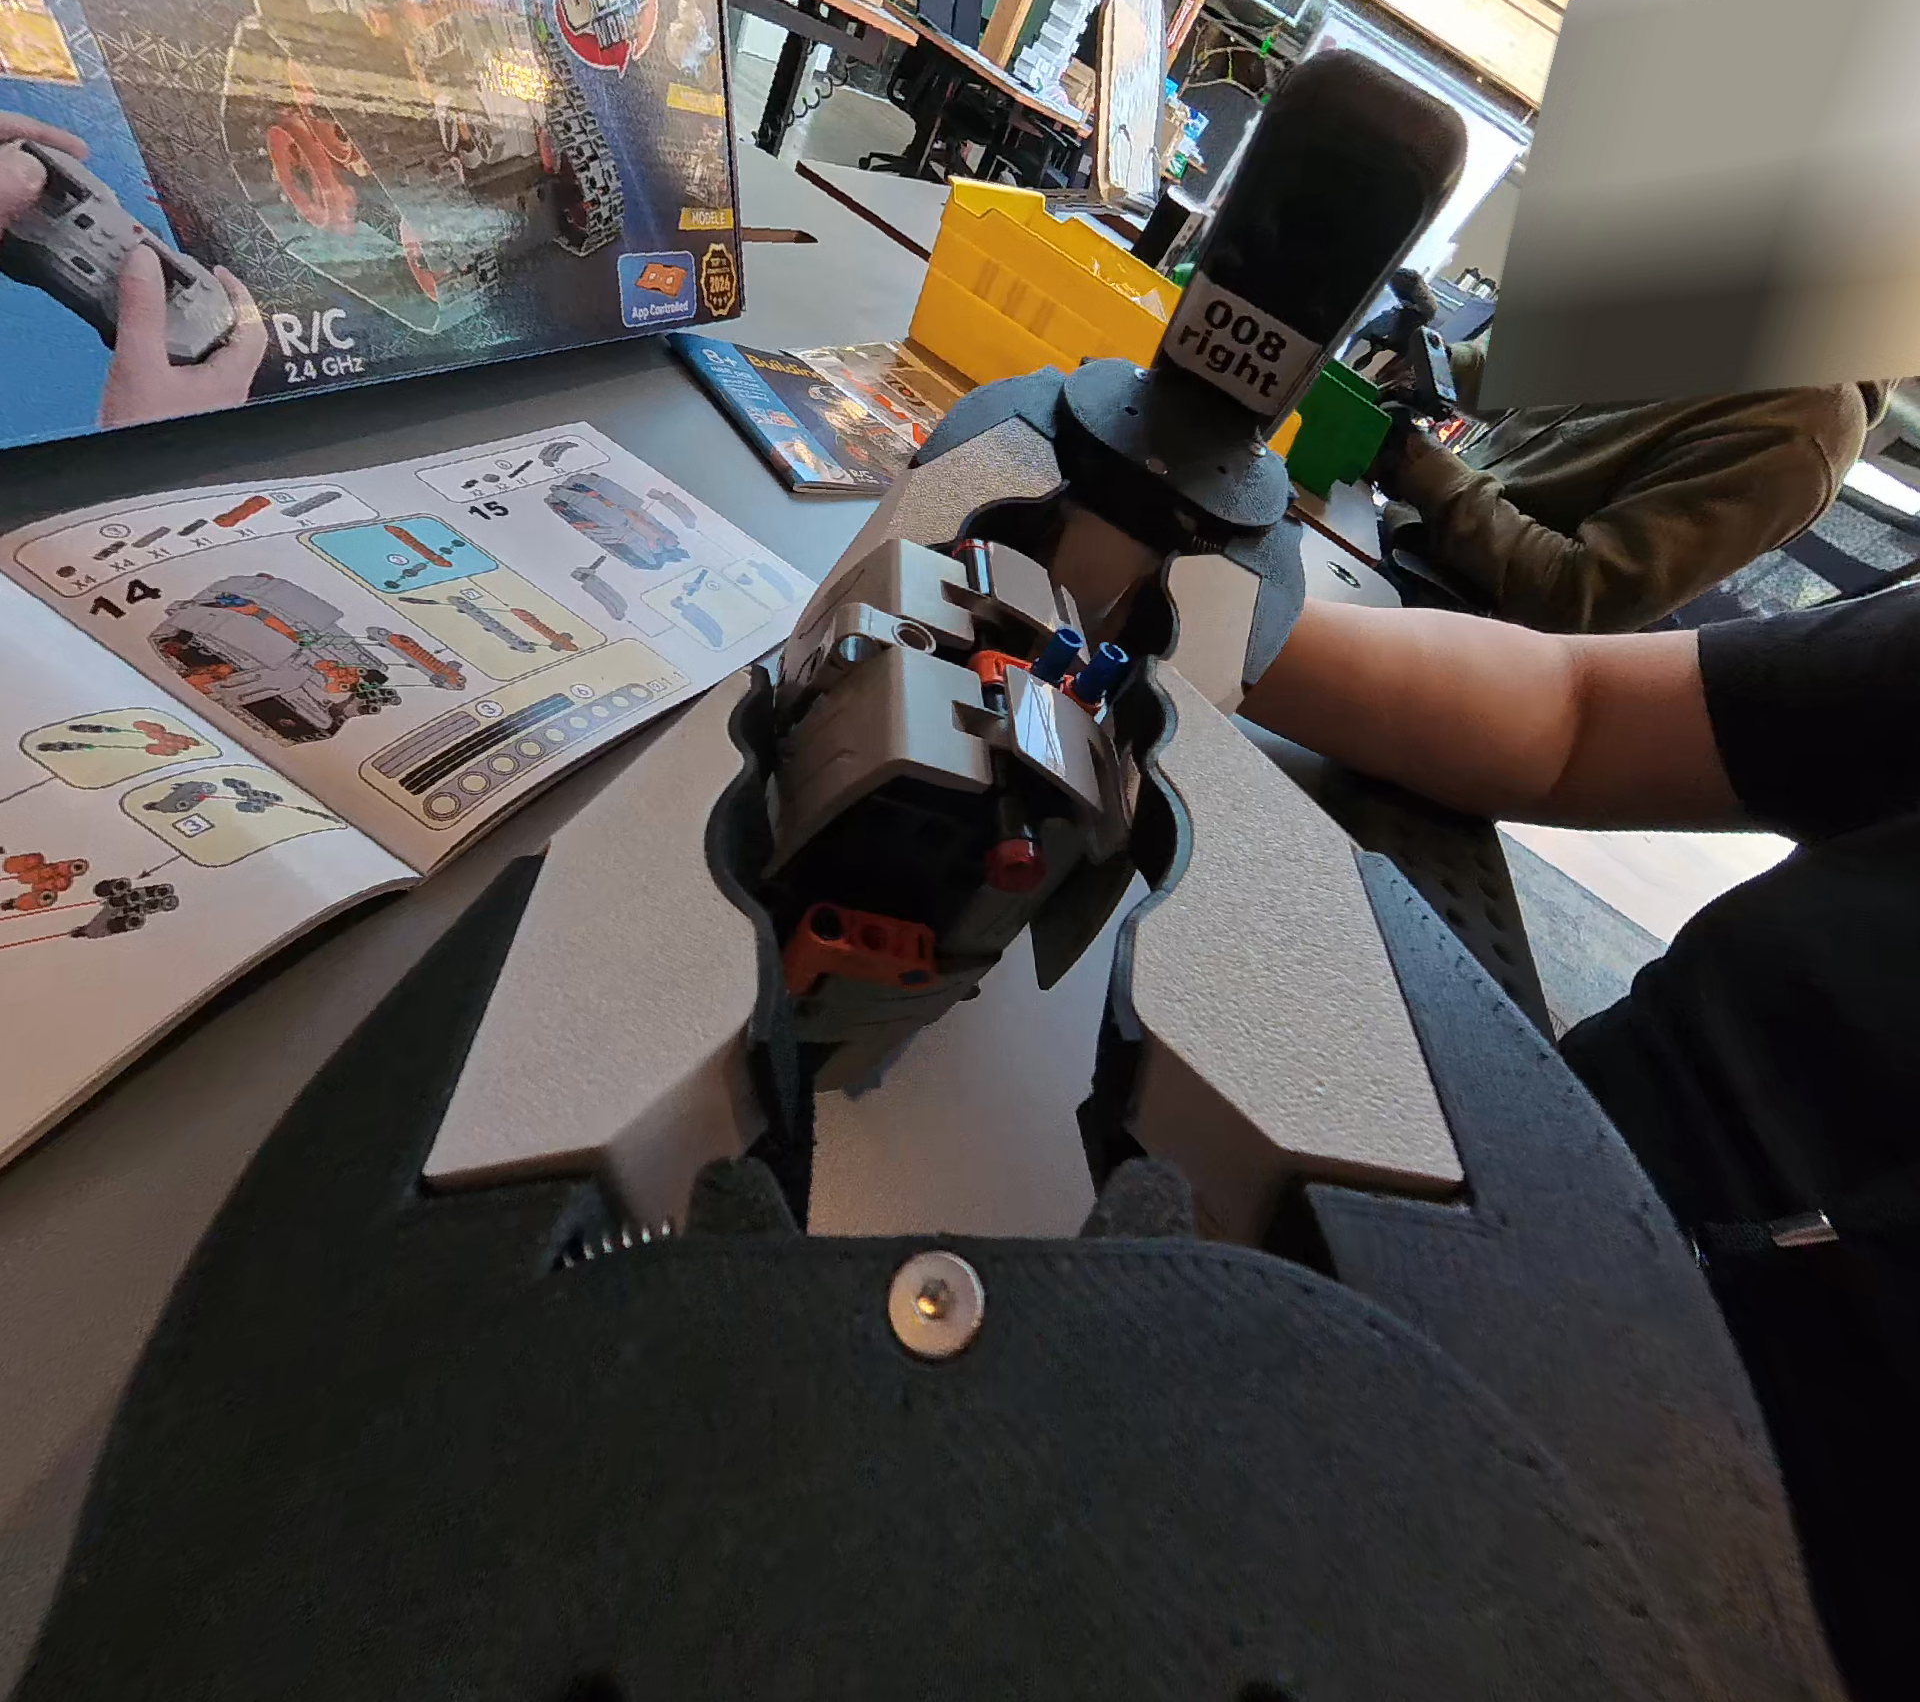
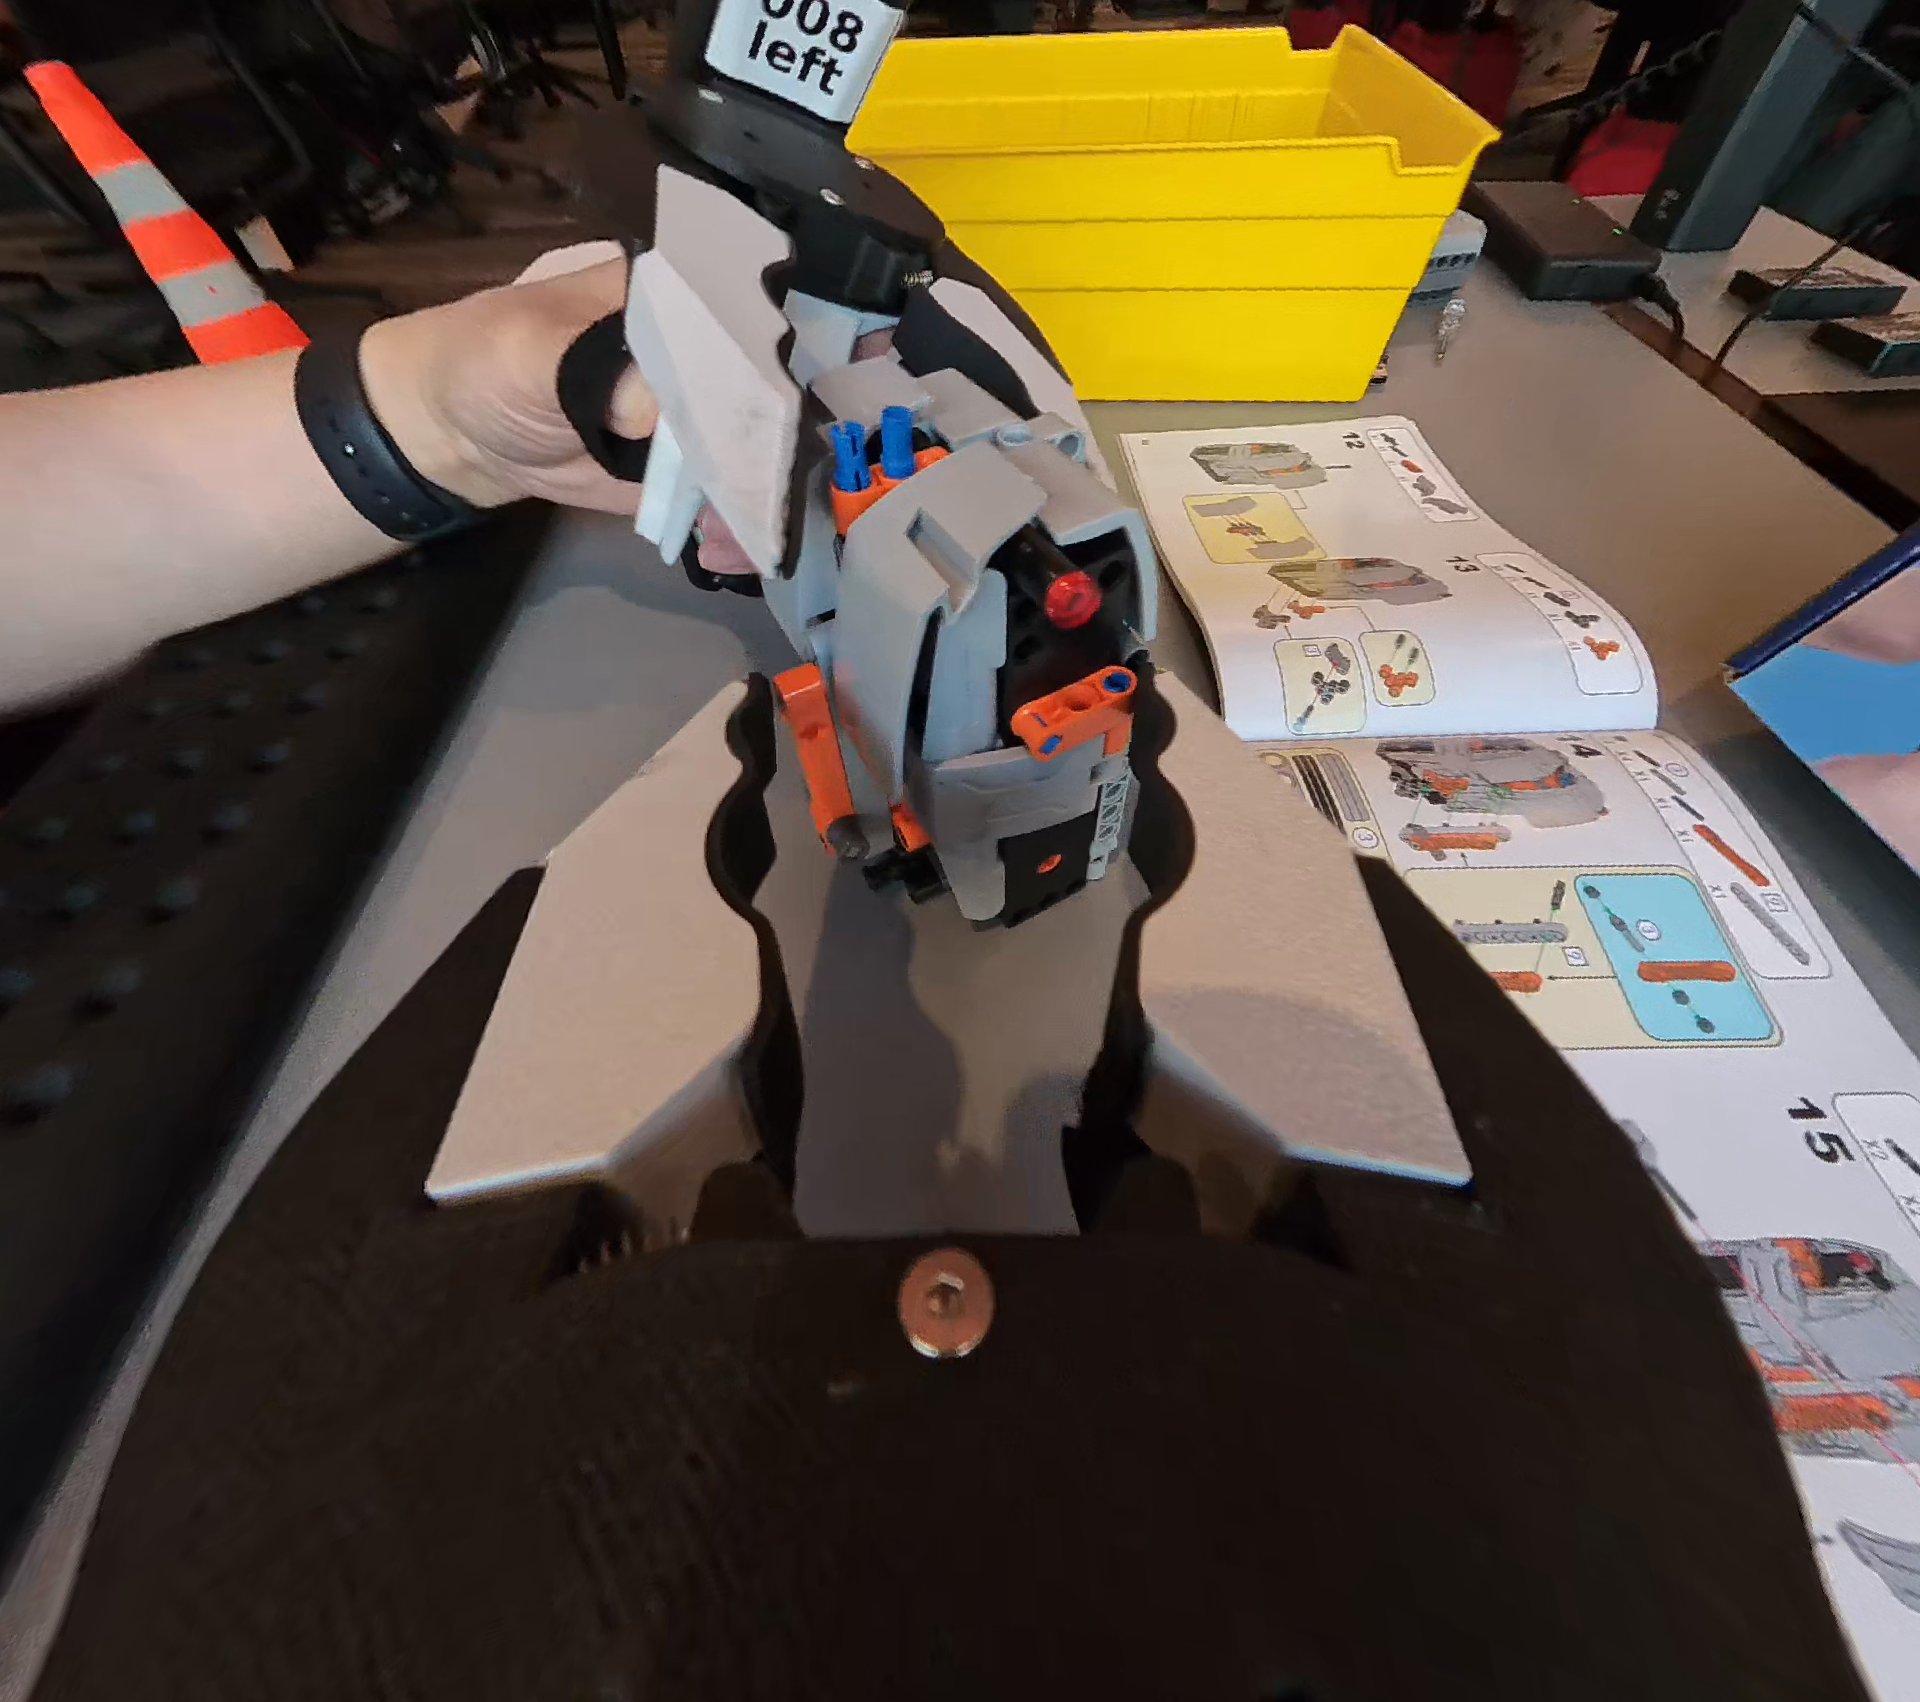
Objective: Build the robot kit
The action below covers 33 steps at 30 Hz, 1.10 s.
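On a grey workshop table (image 1: 623, 405) both grippers clamp one half-built toy car (image 1: 935, 779): the left gripper (image 1: 951, 821) holds its lower end, the right gripper (image 2: 951, 779) the other. An open instruction booklet (image 1: 343, 644) lies beside them. Opposing pulls could pop pieces loose.

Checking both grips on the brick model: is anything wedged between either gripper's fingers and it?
Nothing visible. The left gripper and right gripper each close directly on the grey and orange brick model, held above the table, from opposite ends.
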Each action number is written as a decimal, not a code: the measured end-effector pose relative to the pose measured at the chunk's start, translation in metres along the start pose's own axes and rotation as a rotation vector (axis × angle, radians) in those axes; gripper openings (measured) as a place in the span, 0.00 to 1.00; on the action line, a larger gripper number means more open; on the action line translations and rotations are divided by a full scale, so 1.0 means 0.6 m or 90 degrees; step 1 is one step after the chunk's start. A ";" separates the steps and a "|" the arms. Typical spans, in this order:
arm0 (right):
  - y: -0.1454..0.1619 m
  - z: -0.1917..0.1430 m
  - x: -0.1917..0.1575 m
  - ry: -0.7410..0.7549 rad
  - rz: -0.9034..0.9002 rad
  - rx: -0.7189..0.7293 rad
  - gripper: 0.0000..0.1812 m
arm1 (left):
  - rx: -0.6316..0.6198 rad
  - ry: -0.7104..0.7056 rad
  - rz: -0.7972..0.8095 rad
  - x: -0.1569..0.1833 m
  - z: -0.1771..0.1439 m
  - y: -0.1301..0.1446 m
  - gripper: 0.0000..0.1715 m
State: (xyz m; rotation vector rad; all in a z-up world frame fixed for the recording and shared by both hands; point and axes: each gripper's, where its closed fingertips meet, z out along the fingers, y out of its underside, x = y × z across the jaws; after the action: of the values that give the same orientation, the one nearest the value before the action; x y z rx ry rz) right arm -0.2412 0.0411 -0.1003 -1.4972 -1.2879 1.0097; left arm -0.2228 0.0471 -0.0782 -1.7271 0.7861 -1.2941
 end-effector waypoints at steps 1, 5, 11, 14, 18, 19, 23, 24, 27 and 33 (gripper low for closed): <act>0.001 0.000 -0.001 0.000 -0.010 -0.003 0.38 | 0.001 0.001 -0.002 0.000 0.000 0.000 0.40; 0.003 0.000 0.002 0.011 -0.027 -0.015 0.37 | -0.001 0.003 0.000 0.001 0.000 0.000 0.39; 0.004 0.000 0.002 0.010 -0.037 -0.030 0.36 | 0.007 -0.003 0.006 0.001 0.000 0.000 0.39; 0.004 0.000 0.002 0.009 -0.034 -0.033 0.36 | 0.007 -0.003 0.003 0.000 0.000 0.000 0.39; 0.008 -0.001 0.001 0.002 -0.058 -0.040 0.37 | 0.001 -0.003 0.007 0.001 0.000 0.001 0.39; 0.016 -0.001 0.001 0.003 -0.068 -0.055 0.41 | 0.002 -0.002 0.005 0.001 0.001 0.001 0.39; 0.049 0.008 0.002 0.012 -0.072 -0.095 0.43 | 0.007 -0.001 -0.001 0.000 0.000 0.000 0.40; 0.055 0.011 0.000 0.007 -0.074 -0.106 0.40 | 0.008 -0.001 -0.002 0.000 0.000 -0.001 0.40; 0.062 0.015 0.006 0.029 -0.113 -0.123 0.37 | 0.011 0.000 -0.007 -0.001 0.000 -0.001 0.39; 0.062 0.015 0.004 0.009 -0.065 -0.119 0.35 | 0.010 0.000 -0.002 0.000 0.000 0.000 0.39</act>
State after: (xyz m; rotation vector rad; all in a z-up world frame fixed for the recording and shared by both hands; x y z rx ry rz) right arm -0.2397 0.0422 -0.1385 -1.5572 -1.4660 0.8305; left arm -0.2228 0.0474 -0.0780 -1.7177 0.7710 -1.2989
